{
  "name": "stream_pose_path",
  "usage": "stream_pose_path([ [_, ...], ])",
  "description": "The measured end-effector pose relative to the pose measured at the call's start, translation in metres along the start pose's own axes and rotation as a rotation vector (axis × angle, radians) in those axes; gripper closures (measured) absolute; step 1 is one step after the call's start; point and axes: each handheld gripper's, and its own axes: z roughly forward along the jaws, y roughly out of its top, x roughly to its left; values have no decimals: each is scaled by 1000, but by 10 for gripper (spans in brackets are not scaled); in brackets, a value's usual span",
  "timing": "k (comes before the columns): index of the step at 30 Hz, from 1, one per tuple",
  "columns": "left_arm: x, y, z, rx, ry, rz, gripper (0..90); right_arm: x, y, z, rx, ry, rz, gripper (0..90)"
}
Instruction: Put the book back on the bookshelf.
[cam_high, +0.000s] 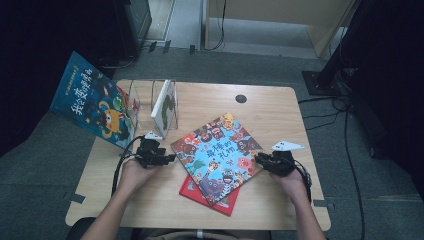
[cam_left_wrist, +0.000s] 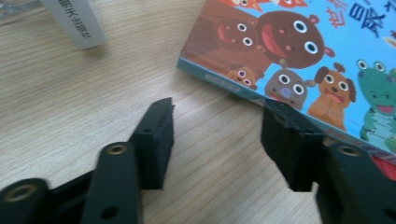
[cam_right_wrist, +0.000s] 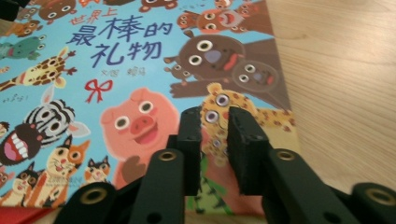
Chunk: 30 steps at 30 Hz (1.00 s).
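A blue picture book (cam_high: 217, 150) with cartoon animals lies skewed on a red book (cam_high: 220, 202) in the middle of the wooden table (cam_high: 280, 110). My left gripper (cam_high: 170, 158) rests low at the blue book's left corner, open. In the left gripper view, one jaw of my left gripper (cam_left_wrist: 219, 109) is over bare wood and the other is at the edge of the blue book (cam_left_wrist: 289, 46). My right gripper (cam_high: 259, 160) is at the book's right corner. Its jaws (cam_right_wrist: 215, 116) stand a narrow gap apart above the cover (cam_right_wrist: 116, 70), with nothing pinched between them.
A white book (cam_high: 165, 106) stands upright in a clear rack (cam_high: 135, 100) at the table's back left. A large dark-blue book (cam_high: 92, 100) leans off the left edge. A cable hole (cam_high: 241, 98) is at the back middle. Cables lie on the floor at the right.
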Motion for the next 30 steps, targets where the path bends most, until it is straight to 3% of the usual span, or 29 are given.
stream_pose_path([
  [3, 2, 2, -1, 12, -8, -32, 511, -3, -3, -5, 4, -8, 22, 806],
  [7, 3, 5, -1, 28, -11, -32, 559, -6, -6, -8, 9, -16, 31, 850],
  [11, 5, 9, -4, 17, -59, -46, 618, -6, -9, -10, 17, -14, 28, 868],
  [18, 12, 13, -7, 24, -89, -71, 551, -5, -12, -14, 19, -14, 35, 872],
  [21, 12, 17, -10, 0, -99, -74, 522, -4, -13, -16, 22, -16, 32, 883],
  [30, 6, 32, 0, 15, -106, -29, 494, -4, -18, -22, 31, -9, 40, 897],
])
